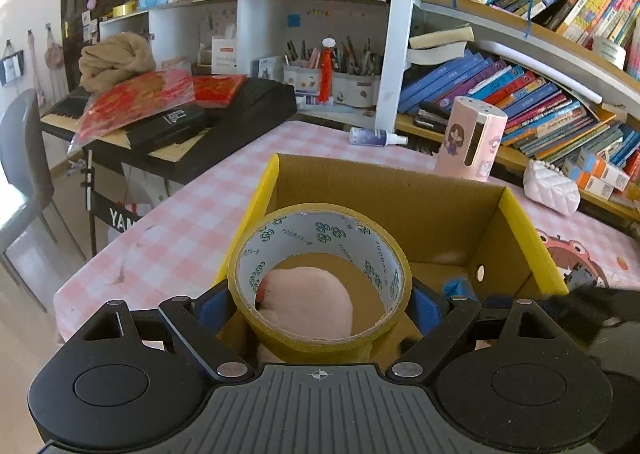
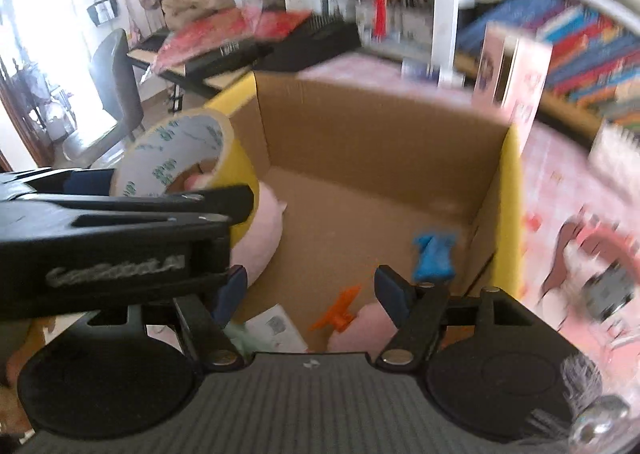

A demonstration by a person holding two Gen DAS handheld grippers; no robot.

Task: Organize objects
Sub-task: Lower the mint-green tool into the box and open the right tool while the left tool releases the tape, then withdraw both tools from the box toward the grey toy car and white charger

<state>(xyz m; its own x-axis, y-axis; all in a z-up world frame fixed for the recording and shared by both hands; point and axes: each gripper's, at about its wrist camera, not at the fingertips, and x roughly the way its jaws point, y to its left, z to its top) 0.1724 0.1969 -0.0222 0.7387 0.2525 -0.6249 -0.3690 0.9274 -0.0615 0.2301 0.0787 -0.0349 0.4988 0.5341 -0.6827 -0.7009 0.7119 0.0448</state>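
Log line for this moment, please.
left tool: shut on tape roll, over cardboard box | right tool: open, empty, over box

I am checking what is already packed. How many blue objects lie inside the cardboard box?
1: a blue object lies on the floor of the cardboard box, near its right wall. More may be hidden under the left gripper.

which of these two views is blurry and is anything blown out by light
Right wrist view: motion-smeared, worst at the bookshelf and tablecloth; window area at left is blown out. Left wrist view: sharp on the tape roll and box, with fisheye bending of the shelves.
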